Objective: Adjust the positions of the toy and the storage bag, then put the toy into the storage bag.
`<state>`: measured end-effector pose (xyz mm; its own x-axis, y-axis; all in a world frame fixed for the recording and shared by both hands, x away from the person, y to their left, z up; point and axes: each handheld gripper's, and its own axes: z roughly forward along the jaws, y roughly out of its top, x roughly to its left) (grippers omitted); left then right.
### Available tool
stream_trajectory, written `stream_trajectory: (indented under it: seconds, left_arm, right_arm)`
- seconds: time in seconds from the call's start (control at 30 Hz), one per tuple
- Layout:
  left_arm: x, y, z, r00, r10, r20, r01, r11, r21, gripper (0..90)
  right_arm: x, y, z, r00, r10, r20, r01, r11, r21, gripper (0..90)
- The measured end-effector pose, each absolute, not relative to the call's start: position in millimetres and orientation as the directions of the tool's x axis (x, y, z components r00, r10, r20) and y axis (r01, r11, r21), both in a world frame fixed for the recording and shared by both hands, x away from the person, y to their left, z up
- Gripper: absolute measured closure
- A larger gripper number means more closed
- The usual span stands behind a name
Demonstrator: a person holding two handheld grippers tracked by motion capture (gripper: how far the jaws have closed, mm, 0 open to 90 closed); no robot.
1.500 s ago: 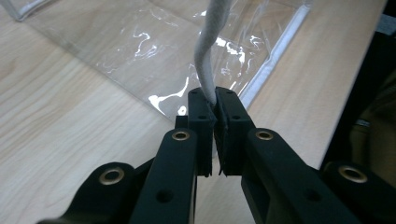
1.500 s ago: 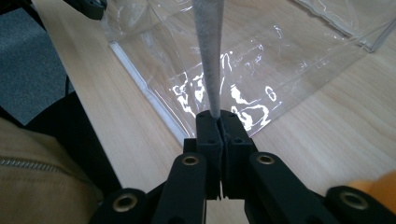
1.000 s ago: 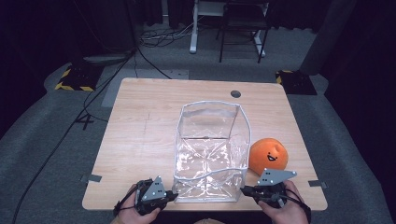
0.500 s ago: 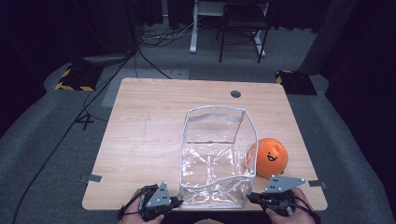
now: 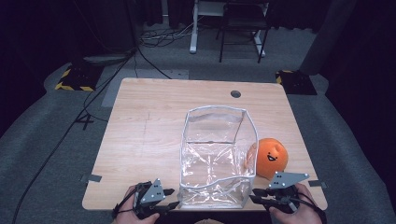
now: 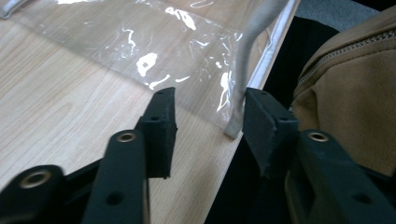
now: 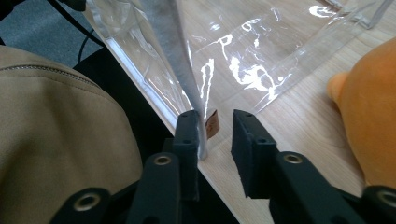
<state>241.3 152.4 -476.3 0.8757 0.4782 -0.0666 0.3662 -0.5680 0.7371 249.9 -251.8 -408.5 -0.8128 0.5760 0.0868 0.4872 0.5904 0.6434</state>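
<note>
High view: a clear plastic bag (image 5: 217, 156) w/ grey trim is seen standing open at centre-bottom of the frame, on the wooden table (image 5: 149, 126); an orange plush toy (image 5: 270, 156) is set against its right wall. The left gripper (image 5: 170, 198) is held at the bag's lower-left corner, the right gripper (image 5: 254, 195) at its lower-right corner. Left gripper view: jaws just opened, spread apart; the trim edge (image 6: 240, 93) is seen btwn them, beside one jaw, unclamped. Right gripper view: jaws just opened, parted; the bag's edge is seen lying against one jaw, not pinched.
</note>
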Motion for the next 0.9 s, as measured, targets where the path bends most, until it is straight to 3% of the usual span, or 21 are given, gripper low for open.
stream_trajectory:
  seconds: [0.5,0.9]
  left_arm:
    - [265.1,175.1,-482.4,0.798,0.602,-0.022,0.424,-0.537,0.729,37.3]
    - [288.3,190.6,-493.3,0.744,0.668,-0.019,0.475,-0.51,0.717,36.5]
  right_arm:
    - [264.3,-286.0,-390.3,-0.737,0.674,0.042,0.529,0.537,0.657,51.8]
    - [282.6,-312.9,-379.0,-0.67,0.741,0.034,0.571,0.485,0.663,45.4]
